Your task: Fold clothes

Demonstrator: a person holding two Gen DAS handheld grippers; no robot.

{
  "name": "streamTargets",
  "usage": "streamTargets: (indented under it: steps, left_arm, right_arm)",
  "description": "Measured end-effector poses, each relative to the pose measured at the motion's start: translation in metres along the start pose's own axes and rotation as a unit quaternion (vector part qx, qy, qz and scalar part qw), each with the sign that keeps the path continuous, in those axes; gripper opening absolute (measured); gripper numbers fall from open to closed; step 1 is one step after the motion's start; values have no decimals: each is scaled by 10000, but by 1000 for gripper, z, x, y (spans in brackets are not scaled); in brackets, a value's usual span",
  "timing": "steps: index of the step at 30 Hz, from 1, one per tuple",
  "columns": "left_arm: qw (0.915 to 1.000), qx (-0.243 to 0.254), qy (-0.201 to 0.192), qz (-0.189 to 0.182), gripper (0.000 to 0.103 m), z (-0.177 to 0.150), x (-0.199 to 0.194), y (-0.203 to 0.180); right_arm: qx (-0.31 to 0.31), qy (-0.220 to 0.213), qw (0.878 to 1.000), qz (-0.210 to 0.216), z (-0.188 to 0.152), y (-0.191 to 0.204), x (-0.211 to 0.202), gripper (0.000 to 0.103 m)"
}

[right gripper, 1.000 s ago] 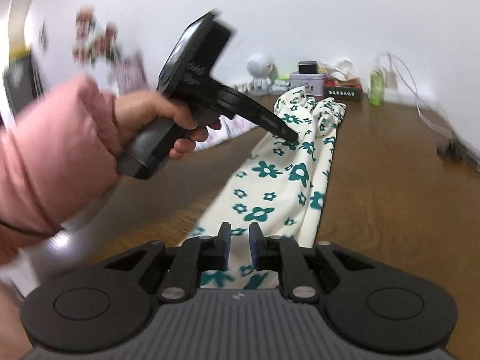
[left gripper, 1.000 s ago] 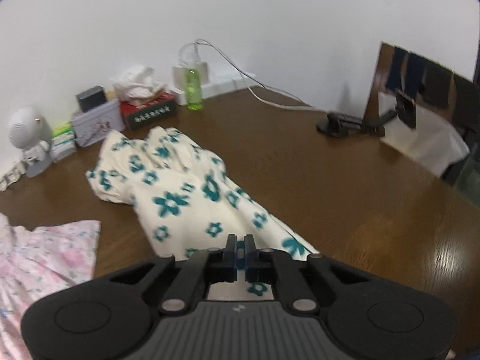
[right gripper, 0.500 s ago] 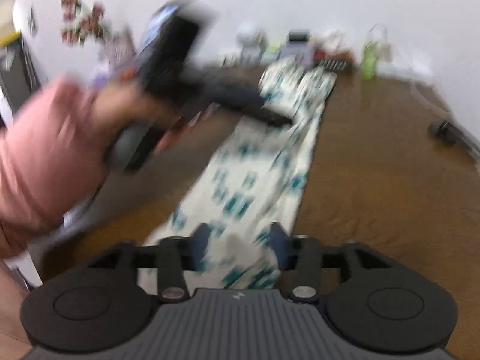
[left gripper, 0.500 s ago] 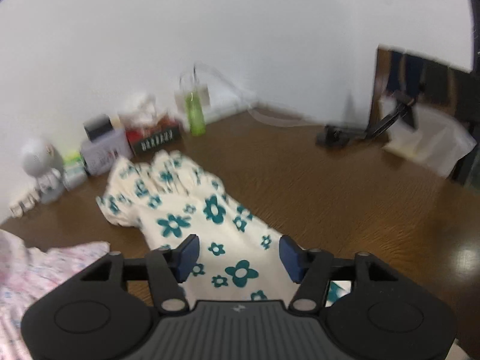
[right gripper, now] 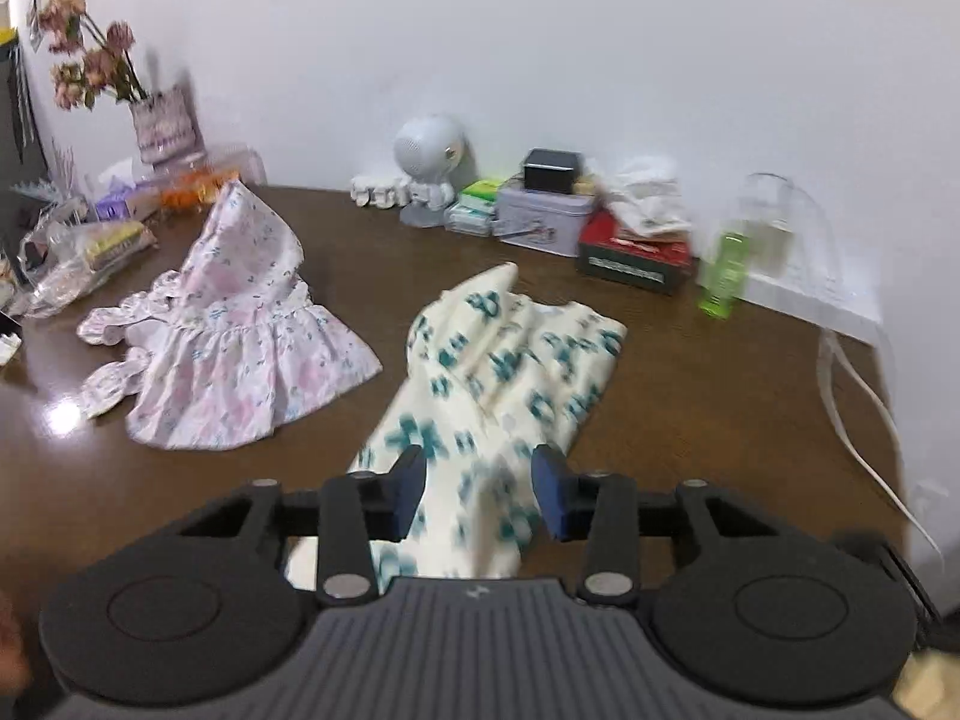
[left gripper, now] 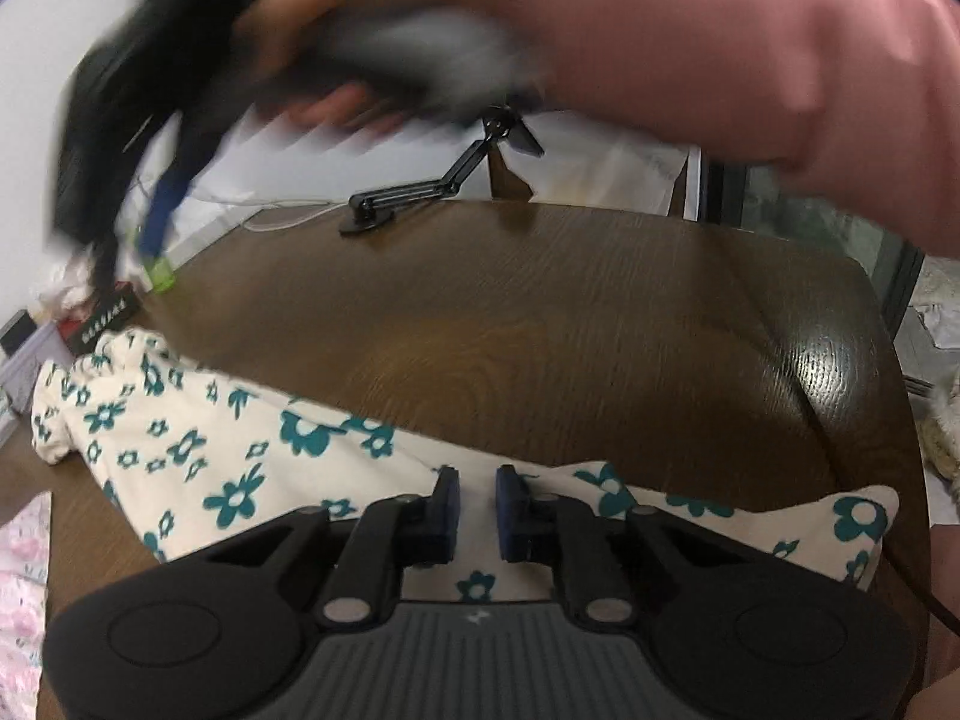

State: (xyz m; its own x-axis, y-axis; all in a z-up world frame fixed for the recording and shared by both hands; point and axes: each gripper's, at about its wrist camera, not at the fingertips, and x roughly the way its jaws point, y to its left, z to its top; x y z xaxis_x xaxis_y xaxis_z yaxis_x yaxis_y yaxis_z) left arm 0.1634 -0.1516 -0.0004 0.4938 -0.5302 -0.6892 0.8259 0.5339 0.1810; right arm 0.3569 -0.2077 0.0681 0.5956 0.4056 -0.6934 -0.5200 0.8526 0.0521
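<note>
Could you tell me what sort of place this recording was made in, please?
Probably a room in someone's home: a wooden table against a white wall, with clutter behind it, namely a vase of flowers, a tissue box and a small fan.

Motion-blurred right gripper (left gripper: 162,222) and hand (left gripper: 360,42); pink garment (left gripper: 21,588) cut off left

A cream garment with teal flowers (left gripper: 240,456) is spread across a dark wooden desk (left gripper: 600,324); the left hand-held gripper (left gripper: 477,501) is seen closing over it, beneath a blurred pink sleeve (left gripper: 750,42)
</note>
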Motion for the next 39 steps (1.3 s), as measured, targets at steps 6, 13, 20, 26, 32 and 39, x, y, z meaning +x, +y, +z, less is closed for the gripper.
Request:
streamTargets:
  steps: [6, 13, 20, 26, 32, 39]
  left_arm:
    - [9991, -344, -98, -216, 8, -5, 2, 14]
    - [9984, -442, -226, -279, 8, -9, 4, 17]
    - [9970, -612, -283, -382, 8, -13, 6, 21]
    - [9968, -635, -296, -398, 8, -14, 8, 23]
    - [9968, -649, -314, -350, 8, -18, -2, 20]
    - [9971, -630, -320, -295, 8, -19, -2, 17]
  right_arm:
    - [-150, -40, 9999, -4, 45, 5, 80, 43]
    - [-449, 619, 9966, -314, 74, 25, 163, 78]
    - [364, 772, 9937, -733, 81, 0, 181, 4]
    - [817, 628, 9921, -714, 68, -34, 191, 9]
    - [1354, -209, 9898, -402, 77, -62, 130, 42]
    - [106, 140, 9998, -133, 28, -55, 67, 19]
